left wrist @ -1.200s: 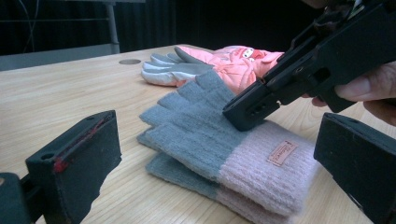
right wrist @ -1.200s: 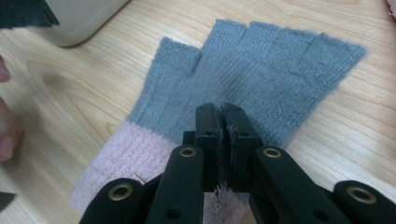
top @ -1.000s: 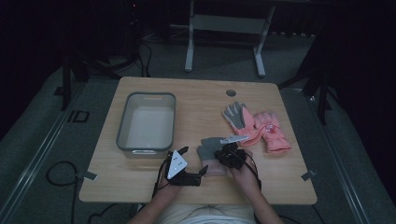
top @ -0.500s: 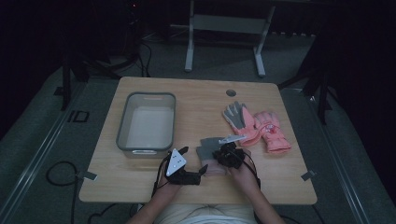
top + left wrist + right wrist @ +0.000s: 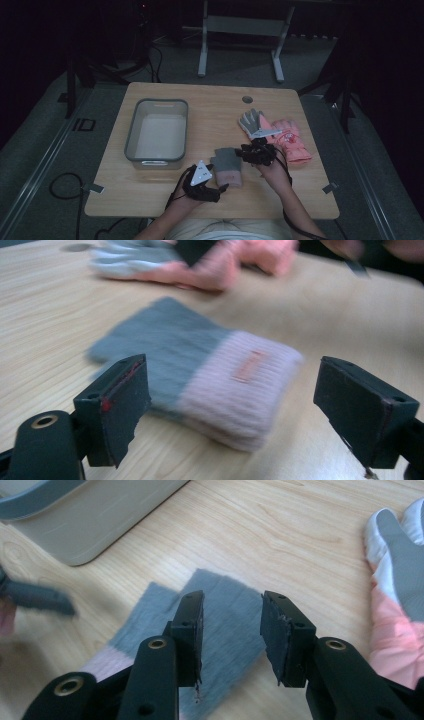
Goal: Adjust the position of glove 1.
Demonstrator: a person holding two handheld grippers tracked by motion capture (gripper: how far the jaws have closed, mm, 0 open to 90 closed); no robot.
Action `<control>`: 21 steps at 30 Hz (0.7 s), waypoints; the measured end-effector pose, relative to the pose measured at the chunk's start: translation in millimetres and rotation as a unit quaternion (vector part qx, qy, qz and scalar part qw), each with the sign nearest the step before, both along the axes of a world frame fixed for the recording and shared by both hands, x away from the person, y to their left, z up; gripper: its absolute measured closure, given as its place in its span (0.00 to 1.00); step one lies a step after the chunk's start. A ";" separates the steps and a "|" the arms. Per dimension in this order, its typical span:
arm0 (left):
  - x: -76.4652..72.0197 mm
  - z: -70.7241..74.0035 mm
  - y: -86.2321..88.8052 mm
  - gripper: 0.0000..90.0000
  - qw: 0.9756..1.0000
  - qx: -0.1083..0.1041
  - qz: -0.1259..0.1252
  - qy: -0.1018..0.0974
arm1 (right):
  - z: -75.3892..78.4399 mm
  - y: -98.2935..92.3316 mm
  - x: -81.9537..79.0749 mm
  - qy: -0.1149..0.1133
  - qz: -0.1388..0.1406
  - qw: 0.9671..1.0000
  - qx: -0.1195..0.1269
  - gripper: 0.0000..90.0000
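Observation:
A knit glove (image 5: 227, 167) with a grey body and a pink ribbed cuff (image 5: 245, 385) lies flat on the wooden table near the front edge. My left gripper (image 5: 216, 181) sits low just left of it, open. Its jaws have just been closing a little and still stand wide on either side of the cuff (image 5: 232, 372) without touching it. My right gripper (image 5: 247, 151) hovers at the glove's right far corner. Its jaws have just been opening and are open above the grey fabric (image 5: 232, 601), with nothing between them.
A grey plastic bin (image 5: 131, 137), empty, stands on the table's left half, its corner also in the right gripper view (image 5: 75, 525). A pink mitten (image 5: 295, 145) and a grey-and-white glove (image 5: 251, 121) lie at the right. A round hole (image 5: 247, 99) is near the far edge.
The right gripper has let go of the knit glove, risen and drawn back to the right. The glove now lies flat, slightly nearer the front edge. The left gripper has hardly moved.

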State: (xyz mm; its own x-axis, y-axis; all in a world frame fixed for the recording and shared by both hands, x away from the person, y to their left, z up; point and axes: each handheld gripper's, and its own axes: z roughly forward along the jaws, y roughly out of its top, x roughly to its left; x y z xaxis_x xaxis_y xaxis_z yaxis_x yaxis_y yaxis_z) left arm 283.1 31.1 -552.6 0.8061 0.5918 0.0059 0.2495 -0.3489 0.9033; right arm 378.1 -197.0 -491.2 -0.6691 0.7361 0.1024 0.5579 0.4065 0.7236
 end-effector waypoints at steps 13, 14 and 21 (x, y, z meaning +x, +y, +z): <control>12.7 -2.3 -25.1 0.28 0.983 0.137 -0.108 -0.052 | -32.3 14.3 36.4 0.048 -0.009 0.998 -0.026 0.46; 12.5 -4.6 -27.6 0.28 0.981 0.152 -0.107 -0.058 | -34.1 15.6 37.0 0.048 -0.010 0.998 -0.027 0.45; 11.1 -14.5 -31.2 0.33 0.974 0.189 -0.088 -0.090 | -51.4 20.0 39.8 0.054 -0.021 0.997 -0.048 0.31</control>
